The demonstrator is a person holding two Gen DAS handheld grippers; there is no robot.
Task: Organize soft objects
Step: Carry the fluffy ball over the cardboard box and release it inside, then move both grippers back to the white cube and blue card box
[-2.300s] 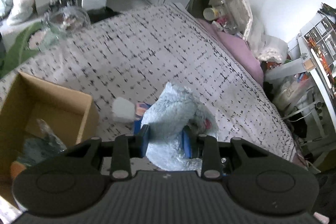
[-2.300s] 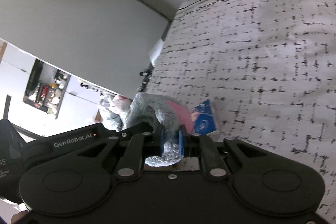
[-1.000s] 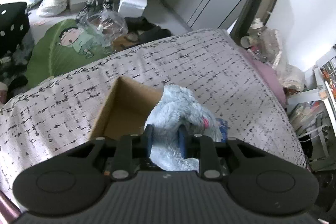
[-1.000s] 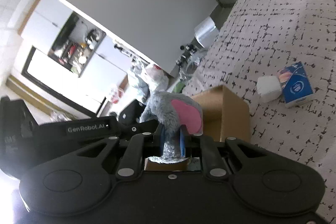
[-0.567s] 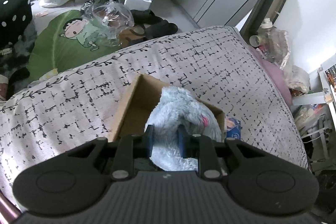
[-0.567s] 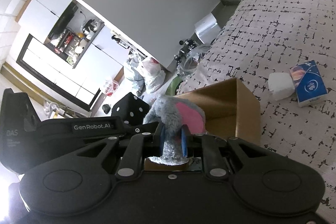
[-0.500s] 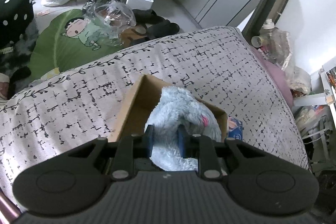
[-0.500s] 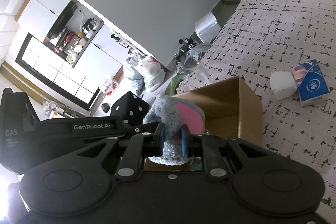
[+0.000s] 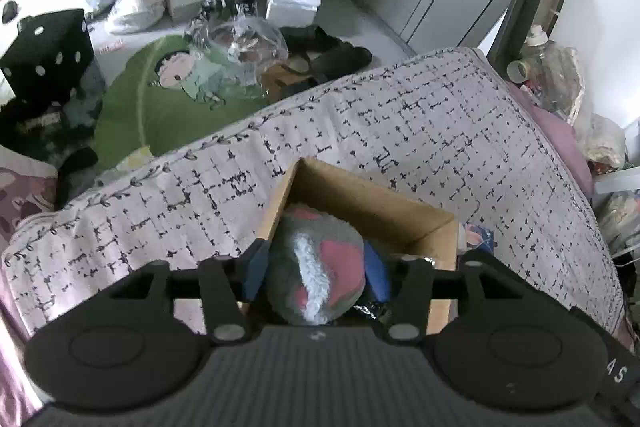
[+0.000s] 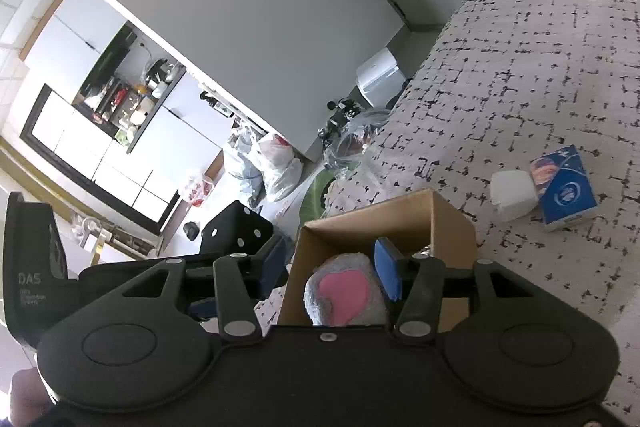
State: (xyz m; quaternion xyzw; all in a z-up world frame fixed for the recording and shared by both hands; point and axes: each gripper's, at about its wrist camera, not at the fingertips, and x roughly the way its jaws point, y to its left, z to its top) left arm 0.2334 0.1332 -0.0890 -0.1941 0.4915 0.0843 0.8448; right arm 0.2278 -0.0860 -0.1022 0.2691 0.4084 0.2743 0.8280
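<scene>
A grey plush toy with pink ears [image 9: 316,275] lies inside an open cardboard box [image 9: 372,203] on the patterned bed. My left gripper [image 9: 316,269] hangs just above the box with its blue pads spread wide on either side of the toy. In the right wrist view the toy's pink ear [image 10: 346,293] shows inside the box [image 10: 404,223]. My right gripper [image 10: 334,267] is open over the box, one pad inside, the other outside the box's left wall.
A blue tissue pack [image 10: 564,187] and a white soft block [image 10: 514,195] lie on the bedspread [image 10: 540,67] right of the box. The floor beyond the bed holds a green mat [image 9: 160,95], bags and a black dotted cube [image 9: 48,51].
Both grippers carried the plush toy over the box, then opened. The toy dropped from their pads into the box.
</scene>
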